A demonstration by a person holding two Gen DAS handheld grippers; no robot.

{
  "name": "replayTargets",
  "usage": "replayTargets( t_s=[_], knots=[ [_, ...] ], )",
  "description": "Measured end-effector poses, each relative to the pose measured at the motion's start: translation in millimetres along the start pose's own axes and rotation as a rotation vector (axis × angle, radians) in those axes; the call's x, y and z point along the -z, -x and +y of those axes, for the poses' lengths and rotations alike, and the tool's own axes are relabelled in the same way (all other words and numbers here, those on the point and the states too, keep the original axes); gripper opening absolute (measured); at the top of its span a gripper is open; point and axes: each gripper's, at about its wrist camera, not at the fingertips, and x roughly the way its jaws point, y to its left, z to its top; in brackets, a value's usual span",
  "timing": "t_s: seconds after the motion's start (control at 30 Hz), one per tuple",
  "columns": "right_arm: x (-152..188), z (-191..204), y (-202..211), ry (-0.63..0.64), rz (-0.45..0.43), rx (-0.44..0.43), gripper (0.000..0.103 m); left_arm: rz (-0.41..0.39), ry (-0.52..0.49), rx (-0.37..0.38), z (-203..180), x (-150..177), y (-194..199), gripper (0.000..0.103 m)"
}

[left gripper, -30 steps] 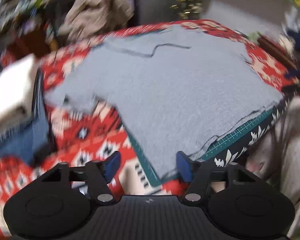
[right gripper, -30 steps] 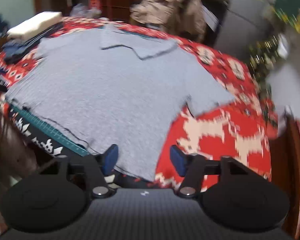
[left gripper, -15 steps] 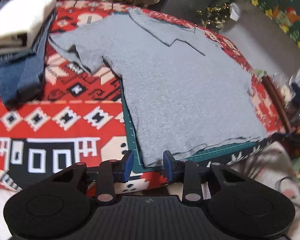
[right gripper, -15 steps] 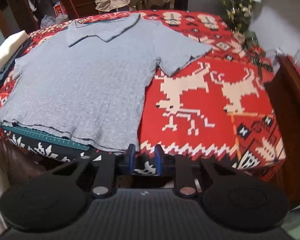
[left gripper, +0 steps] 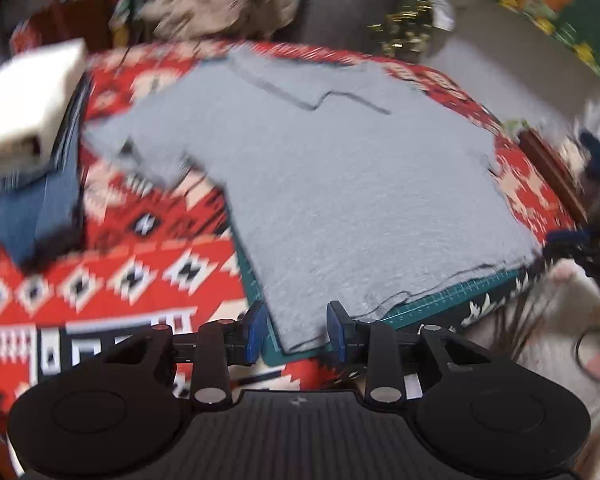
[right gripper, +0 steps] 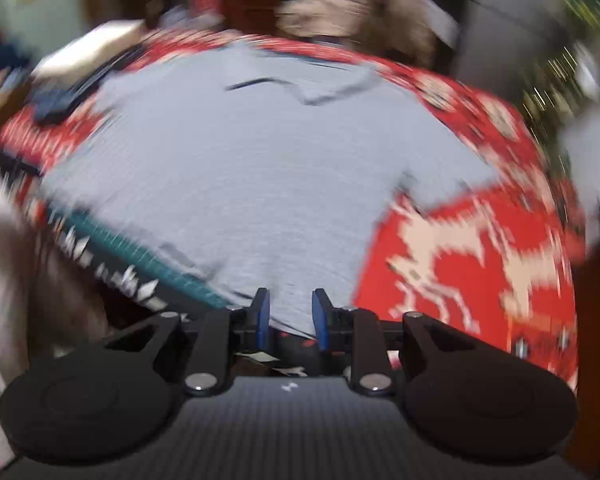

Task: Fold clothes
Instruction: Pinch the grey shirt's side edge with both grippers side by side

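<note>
A grey collared shirt (left gripper: 340, 184) lies flat, collar far from me, on a green cutting mat (left gripper: 452, 304) over a red patterned cloth (left gripper: 140, 264). My left gripper (left gripper: 296, 332) hovers at the shirt's near left hem corner. Its jaws are opening, the corner shows between the blue pads (left gripper: 256, 332), and they do not press it. In the blurred right wrist view, my right gripper (right gripper: 290, 316) is at the near right part of the shirt's (right gripper: 252, 176) hem. Its jaws are opening too, with grey fabric in the narrow gap and not pinched.
A stack of folded clothes (left gripper: 24, 100), white on top of blue denim, sits at the left on the cloth. A beige garment heap (left gripper: 220, 0) lies behind the table. The table's near edge runs just under both grippers. Clutter and a dark wooden edge (left gripper: 552, 168) are at the right.
Both pairs of jaws narrowed from a wide gap a second ago, then widened slightly since half a second ago. Both views have swung and blurred. The shirt still lies flat.
</note>
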Motion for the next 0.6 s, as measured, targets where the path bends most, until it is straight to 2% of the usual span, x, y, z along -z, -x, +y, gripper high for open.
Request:
replayTargets(
  t_s=[0.13, 0.23, 0.33, 0.43, 0.6],
  knots=[
    [-4, 32, -10, 0.238, 0.027, 0.032, 0.026, -0.042, -0.212, -0.057, -29, -1, 2, 0.048],
    [-4, 49, -17, 0.362, 0.045, 0.055, 0.026, -0.069, -0.381, -0.109, -50, 3, -2, 0.048],
    [0, 61, -24, 0.444, 0.066, 0.089, 0.026, -0.076, -0.508, -0.188, -65, 7, -14, 0.047],
    [6, 69, -31, 0.526, 0.083, 0.137, 0.026, -0.084, -0.577, -0.21, -72, 10, -21, 0.047],
    [12, 80, -39, 0.611, 0.083, 0.19, 0.026, -0.092, -0.612, -0.207, -74, 11, -23, 0.047]
  ],
)
